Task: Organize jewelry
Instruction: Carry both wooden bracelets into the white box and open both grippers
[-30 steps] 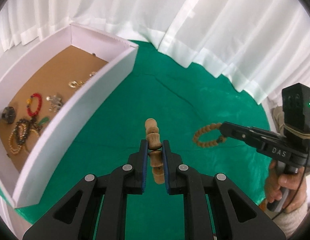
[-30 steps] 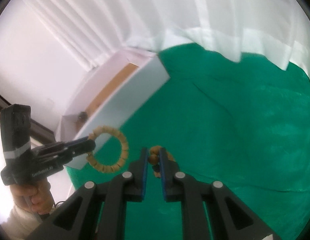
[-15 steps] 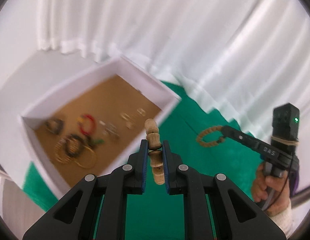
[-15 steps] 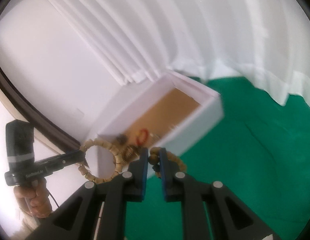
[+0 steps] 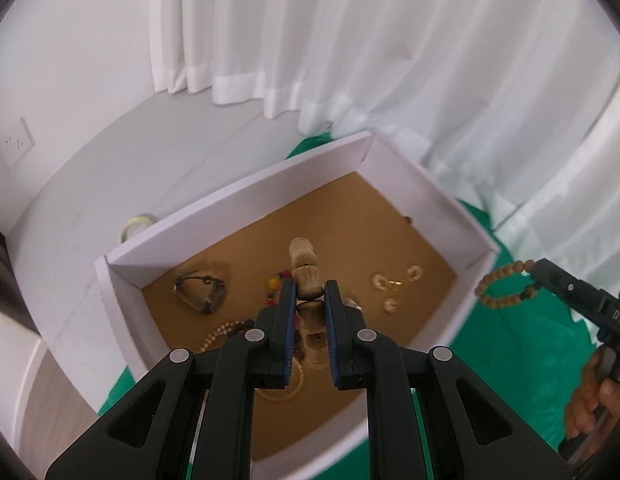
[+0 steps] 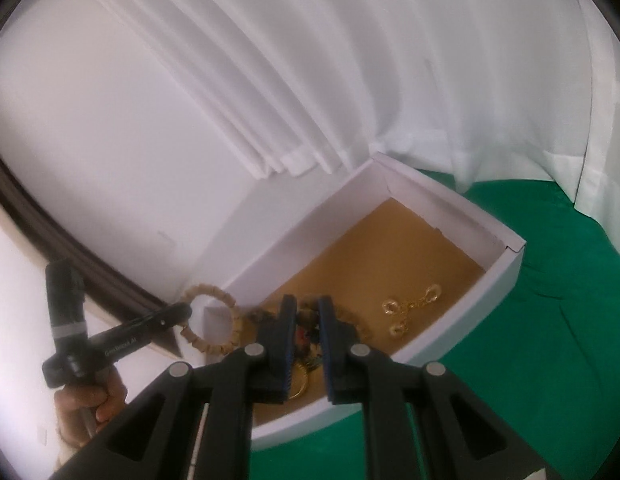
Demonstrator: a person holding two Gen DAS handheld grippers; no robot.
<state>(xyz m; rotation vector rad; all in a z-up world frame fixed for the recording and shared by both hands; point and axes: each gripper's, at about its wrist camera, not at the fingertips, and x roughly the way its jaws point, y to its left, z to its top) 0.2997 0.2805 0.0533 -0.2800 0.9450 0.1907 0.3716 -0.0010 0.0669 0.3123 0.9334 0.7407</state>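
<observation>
My left gripper [image 5: 310, 286] is shut on a chunky wooden bead bracelet [image 5: 302, 250] and hangs over the brown floor of the white box [image 5: 238, 216]. From the right wrist view the same left gripper [image 6: 186, 312] holds that chunky bracelet [image 6: 208, 290] by the box's near-left corner. My right gripper [image 6: 307, 304] is shut on a small-bead wooden bracelet [image 6: 356, 322] above the box's [image 6: 310, 232] near end. In the left wrist view the right gripper [image 5: 536, 276] carries the small-bead bracelet [image 5: 504, 271] just outside the box's right wall.
Inside the box lie gold clasps [image 5: 394, 284], a clear stone pendant [image 5: 200, 292], bead strands [image 5: 226, 330] and a gold hoop [image 6: 298, 384]. Green cloth [image 6: 550, 320] covers the table to the right. White curtains hang behind. A tape roll [image 5: 136, 226] lies beyond the box.
Both grippers have swung from over the green cloth to the box, each still holding its bracelet. The box now lies directly under the left gripper.
</observation>
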